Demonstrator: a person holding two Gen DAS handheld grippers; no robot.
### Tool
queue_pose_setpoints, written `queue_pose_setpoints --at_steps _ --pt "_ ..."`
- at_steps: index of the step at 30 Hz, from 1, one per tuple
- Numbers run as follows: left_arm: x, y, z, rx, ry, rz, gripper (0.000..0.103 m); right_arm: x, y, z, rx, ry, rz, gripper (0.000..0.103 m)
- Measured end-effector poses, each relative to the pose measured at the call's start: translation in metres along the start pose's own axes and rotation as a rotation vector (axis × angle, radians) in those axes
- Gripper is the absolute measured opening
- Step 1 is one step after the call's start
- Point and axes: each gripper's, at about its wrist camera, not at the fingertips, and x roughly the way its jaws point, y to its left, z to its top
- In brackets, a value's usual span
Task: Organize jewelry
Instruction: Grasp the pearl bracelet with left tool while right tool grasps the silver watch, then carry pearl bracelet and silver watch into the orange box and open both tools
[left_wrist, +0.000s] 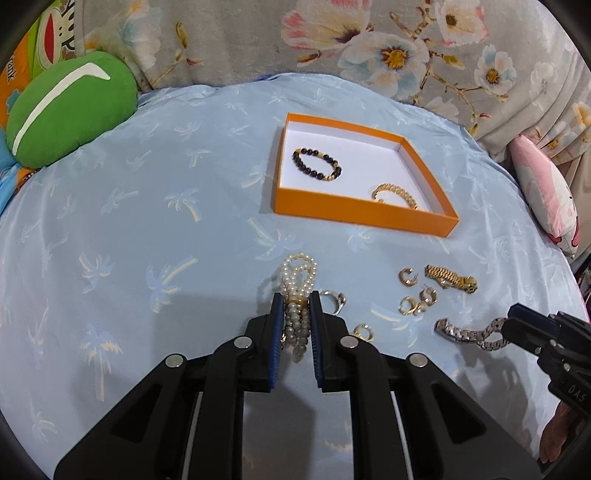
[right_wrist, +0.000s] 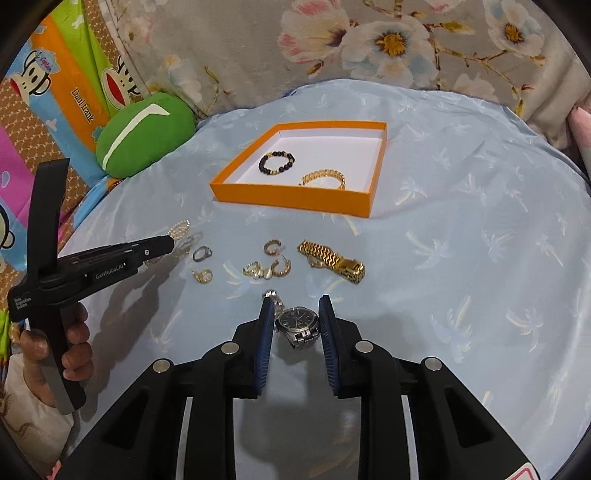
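My left gripper is shut on a pearl bracelet, whose loops stick out past the pads. My right gripper is shut on a silver watch, its dial between the pads; in the left wrist view the watch band hangs from it. An orange box holds a dark bead bracelet and a gold chain bracelet. On the cloth lie a gold watch, gold hoop earrings, a silver ring and a small gold ring.
A blue palm-print cloth covers the surface. A green cushion lies at the far left, a pink cushion at the right edge. A floral fabric rises behind. The box sits beyond the loose jewelry.
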Motion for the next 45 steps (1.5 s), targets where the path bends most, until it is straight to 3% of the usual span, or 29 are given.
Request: queue_pose_setpoints --at_steps 1,8,9,10,11,13,22,25,29,36,45 --pt "-0.001 -0.001 0.003 0.001 -0.003 -0.003 0.013 -0.001 -0.002 0.006 0.009 0.002 0.012 0.0" --pt "-0.008 -0.006 0.026 0.01 -0.029 -0.017 0.013 0.003 -0.001 0.031 -0.042 -0.002 -0.009 0.001" --pt "-0.009 -0.006 0.027 0.01 -0.033 -0.017 0.013 0.003 0.0 0.028 -0.052 0.001 -0.008 0.003" --pt "-0.01 -0.006 0.026 0.012 -0.037 -0.017 0.013 0.004 0.002 0.024 -0.059 0.009 -0.009 0.011" --pt "-0.01 -0.006 0.025 0.014 -0.039 -0.017 0.013 0.005 0.003 0.017 -0.066 0.019 -0.008 0.025" --pt "-0.008 -0.005 0.023 0.013 -0.031 -0.021 0.013 0.008 0.005 0.004 -0.064 0.041 -0.005 0.037" --pt "-0.003 -0.008 0.006 0.011 0.002 -0.028 0.013 0.022 0.016 -0.032 0.0 0.106 0.019 0.038" --pt "-0.004 -0.01 0.002 0.014 0.006 -0.032 0.013 0.029 0.015 -0.037 0.018 0.125 0.019 0.032" --pt "-0.005 -0.011 0.0 0.018 0.008 -0.039 0.013 0.03 0.014 -0.04 0.031 0.124 0.037 0.011" --pt "-0.006 -0.013 0.004 0.024 0.003 -0.046 0.013 0.016 0.014 -0.025 0.043 0.061 0.057 0.009" --pt "-0.004 -0.019 0.05 0.04 -0.024 -0.09 0.013 0.005 0.0 0.058 0.034 -0.054 0.114 0.009"
